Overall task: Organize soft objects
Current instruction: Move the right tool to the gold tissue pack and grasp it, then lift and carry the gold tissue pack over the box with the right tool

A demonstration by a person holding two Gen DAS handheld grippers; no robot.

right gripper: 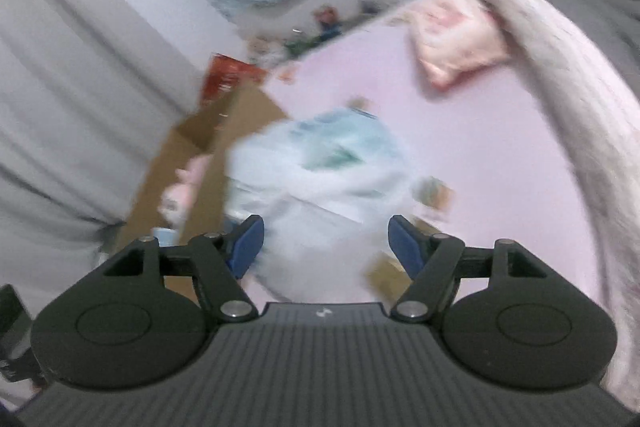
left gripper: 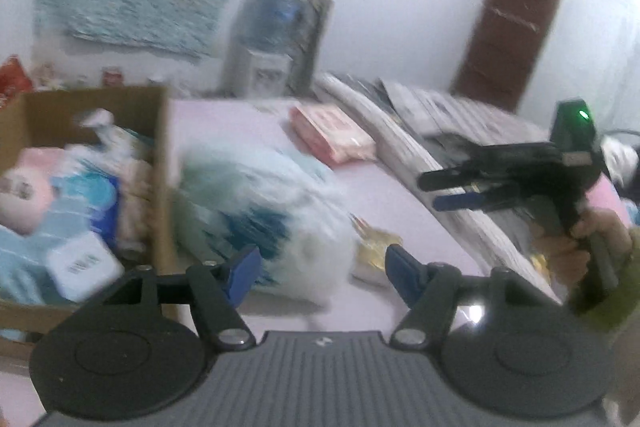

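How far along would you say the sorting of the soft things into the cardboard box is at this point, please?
Partly done. The cardboard box already holds several soft packs, pink and blue ones among them. Nothing is in hand: the left gripper and the right gripper both stand open and empty. Still left on the bed: the big white-and-blue bag beside the box, the pink pack farther back and a small yellowish packet.

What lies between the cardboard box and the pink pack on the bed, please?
A large blue-and-white plastic bag lies beside the cardboard box; bare sheet runs on to the pink pack, per both wrist views.
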